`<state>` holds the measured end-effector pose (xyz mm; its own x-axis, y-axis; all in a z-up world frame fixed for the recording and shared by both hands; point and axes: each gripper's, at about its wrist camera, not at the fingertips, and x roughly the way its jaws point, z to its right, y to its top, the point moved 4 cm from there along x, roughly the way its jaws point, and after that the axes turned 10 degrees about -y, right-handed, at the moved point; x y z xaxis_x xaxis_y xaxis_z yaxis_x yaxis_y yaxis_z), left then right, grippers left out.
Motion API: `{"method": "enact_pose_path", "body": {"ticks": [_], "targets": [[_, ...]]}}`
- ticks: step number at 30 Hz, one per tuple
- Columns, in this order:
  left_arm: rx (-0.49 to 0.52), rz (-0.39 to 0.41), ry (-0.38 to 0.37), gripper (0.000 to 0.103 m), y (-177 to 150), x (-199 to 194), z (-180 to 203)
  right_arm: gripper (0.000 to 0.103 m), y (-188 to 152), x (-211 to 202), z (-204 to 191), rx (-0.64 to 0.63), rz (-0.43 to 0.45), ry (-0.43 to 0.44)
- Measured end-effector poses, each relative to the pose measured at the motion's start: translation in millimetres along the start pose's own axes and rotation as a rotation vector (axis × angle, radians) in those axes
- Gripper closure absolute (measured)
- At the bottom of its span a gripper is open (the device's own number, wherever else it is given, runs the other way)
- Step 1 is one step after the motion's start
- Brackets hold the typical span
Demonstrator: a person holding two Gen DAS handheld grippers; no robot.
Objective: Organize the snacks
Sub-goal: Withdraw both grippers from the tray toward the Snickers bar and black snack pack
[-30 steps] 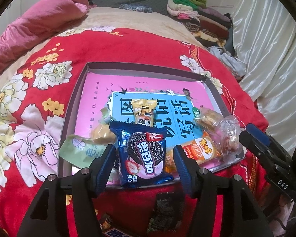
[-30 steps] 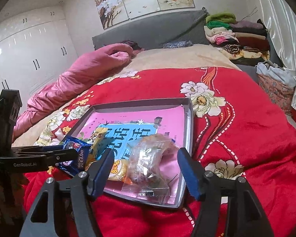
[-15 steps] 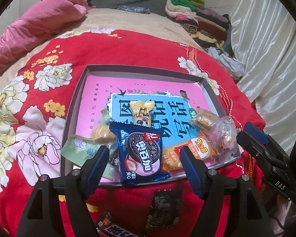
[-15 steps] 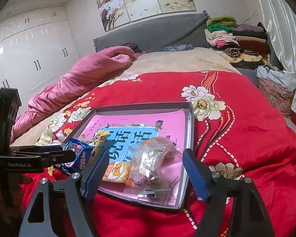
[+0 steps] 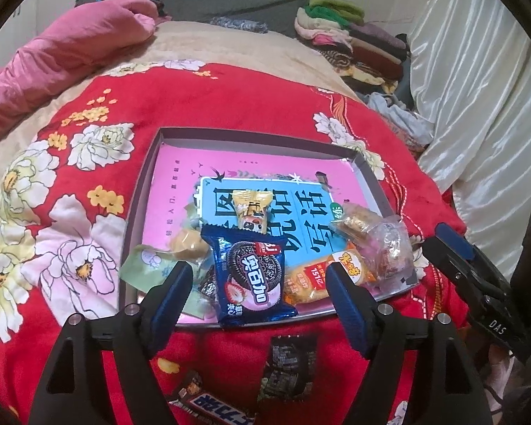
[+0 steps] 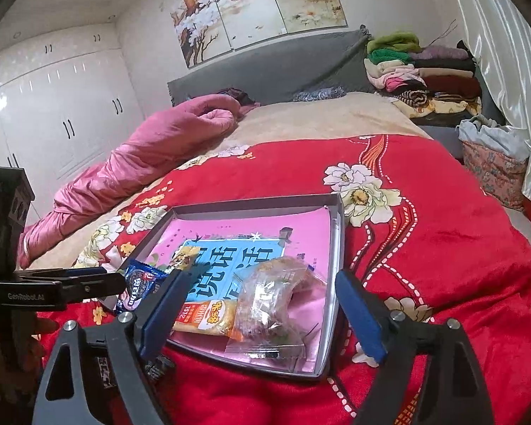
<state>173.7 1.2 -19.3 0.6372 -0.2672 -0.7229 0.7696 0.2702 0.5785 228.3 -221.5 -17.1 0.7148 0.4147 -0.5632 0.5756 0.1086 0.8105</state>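
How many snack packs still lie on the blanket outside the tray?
2, both near the tray: a dark packet on the blanket and a chocolate bar at the bottom edge. More may be hidden.

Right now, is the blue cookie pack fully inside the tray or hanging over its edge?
Hanging over. The blue cookie pack lies mostly in the tray, but its near end laps over the front rim onto the red blanket.

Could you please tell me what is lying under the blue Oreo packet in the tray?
The Oreo packet overlaps a dark wrapped snack and the tray's pink-and-blue printed sheet. Anything directly beneath stays hidden.
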Motion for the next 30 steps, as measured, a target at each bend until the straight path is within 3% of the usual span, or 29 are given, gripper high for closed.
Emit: {"method": "enact_pose_path", "body": {"ticks": [17, 30], "targets": [[-0.057, 0.005, 0.013, 0.024, -8, -33, -30, 0.017, -2, -15, -20, -0.064, 0.031, 0.024], [-0.08, -0.047, 0.04, 0.024, -33, -34, -42, 0.017, -17, -19, -47, -0.131, 0.01, 0.06]]}}
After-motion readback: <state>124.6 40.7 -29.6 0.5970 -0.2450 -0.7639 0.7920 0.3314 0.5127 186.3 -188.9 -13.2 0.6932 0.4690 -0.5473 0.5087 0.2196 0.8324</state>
